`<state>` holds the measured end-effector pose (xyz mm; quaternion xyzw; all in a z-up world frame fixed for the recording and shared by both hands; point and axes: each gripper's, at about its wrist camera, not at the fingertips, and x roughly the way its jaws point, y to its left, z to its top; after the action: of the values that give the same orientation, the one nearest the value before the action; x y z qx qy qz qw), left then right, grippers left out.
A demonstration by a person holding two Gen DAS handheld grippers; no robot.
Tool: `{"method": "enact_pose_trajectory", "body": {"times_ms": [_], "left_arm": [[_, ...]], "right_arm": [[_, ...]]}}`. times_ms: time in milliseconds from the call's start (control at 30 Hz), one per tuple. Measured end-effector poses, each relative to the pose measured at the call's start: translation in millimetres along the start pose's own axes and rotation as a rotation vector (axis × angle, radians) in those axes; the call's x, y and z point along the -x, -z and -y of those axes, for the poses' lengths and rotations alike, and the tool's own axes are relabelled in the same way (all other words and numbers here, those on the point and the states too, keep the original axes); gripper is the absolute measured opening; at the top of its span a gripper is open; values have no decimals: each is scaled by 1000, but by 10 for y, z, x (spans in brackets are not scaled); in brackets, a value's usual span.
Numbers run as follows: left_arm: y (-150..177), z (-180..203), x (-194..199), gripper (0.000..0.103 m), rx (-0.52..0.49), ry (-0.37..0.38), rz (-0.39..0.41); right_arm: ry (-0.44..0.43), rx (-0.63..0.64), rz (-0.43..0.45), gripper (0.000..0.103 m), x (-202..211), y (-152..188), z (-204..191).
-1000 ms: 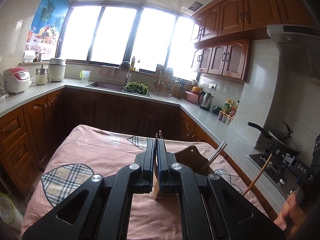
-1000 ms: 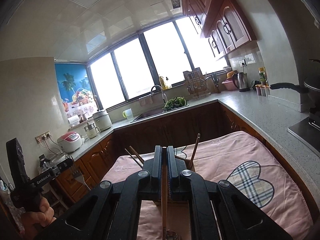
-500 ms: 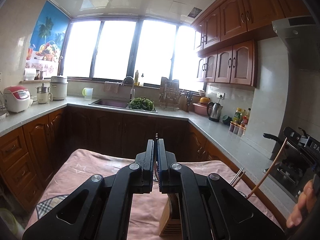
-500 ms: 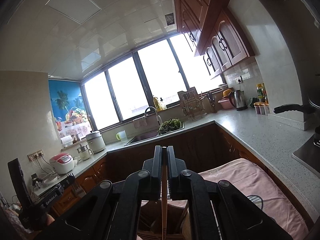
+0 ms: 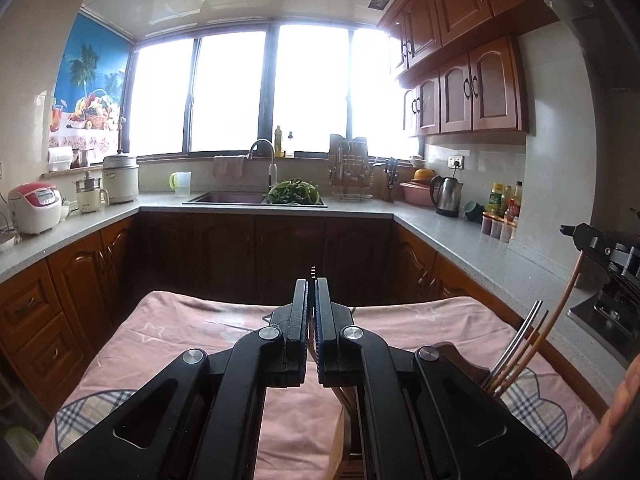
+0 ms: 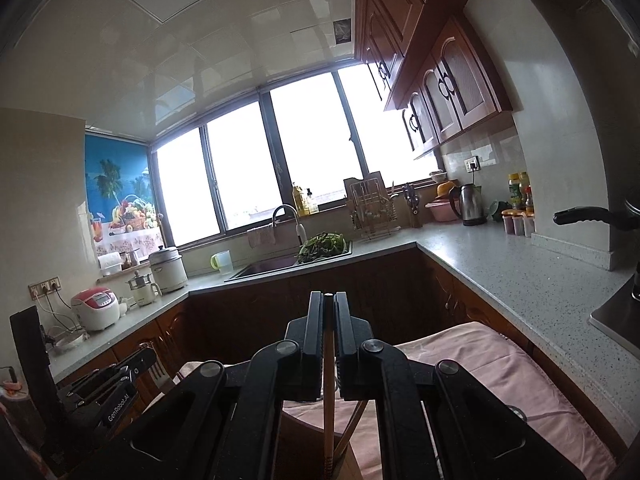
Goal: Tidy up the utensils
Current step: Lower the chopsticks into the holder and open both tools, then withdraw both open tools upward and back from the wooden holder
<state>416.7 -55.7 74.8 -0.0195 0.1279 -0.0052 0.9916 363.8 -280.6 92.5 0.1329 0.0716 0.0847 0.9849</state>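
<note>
My left gripper [image 5: 313,286] is shut on a fork; only its thin tip [image 5: 313,270] pokes out beyond the fingers. From the right wrist view that same left gripper [image 6: 138,364] sits low at the left, with the fork tines [image 6: 156,365] at its front. My right gripper [image 6: 329,300] is shut on a long wooden utensil [image 6: 329,392] that hangs down into the wooden utensil holder [image 6: 300,444]. In the left wrist view the holder [image 5: 460,360] stands at the lower right with metal sticks [image 5: 520,340] in it, and the wooden utensil [image 5: 560,300] slants into it from the right gripper [image 5: 592,242].
The holder stands on a table under a pink cloth [image 5: 192,332] with plaid hearts. Grey counters [image 5: 460,236] run round three sides, with a sink of greens [image 5: 294,194], a kettle [image 5: 447,196] and a rice cooker [image 5: 35,206]. A pan handle [image 6: 588,216] juts in at the right. A hand [image 5: 616,400] shows at the lower right.
The right gripper carried the wooden utensil forward until the holder lay beneath it. The left gripper shifted left, so the holder slid from under it to the right. Both stayed shut.
</note>
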Motion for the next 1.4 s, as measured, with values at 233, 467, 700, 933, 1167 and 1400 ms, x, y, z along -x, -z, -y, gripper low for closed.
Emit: {"method": "enact_pose_trajectory", "body": {"times_ms": [233,467,700,933,1167,1400], "left_arm": [[219,160,-92,2,-55,-1,-19],[398,276,-191,2,-93,31,-71],[456,319,-225,2,-87,59,-106],[433,306,-247,3,-74,75,-135],[454,328,-246,5,-78,88,-155],[404,304,-184,23,-64,102,-144]], "right_arm": [[0,-13,-38,5,-103,326,33],[8,-43,-94,5,-178,506,112],[4,-37,-97,5,-168,499,107],[-1,-46,-112,5,-171,483,112],[-6,-41,-125,9,-171,475,108],[-6,-42,-123,16,-156,461,95]]}}
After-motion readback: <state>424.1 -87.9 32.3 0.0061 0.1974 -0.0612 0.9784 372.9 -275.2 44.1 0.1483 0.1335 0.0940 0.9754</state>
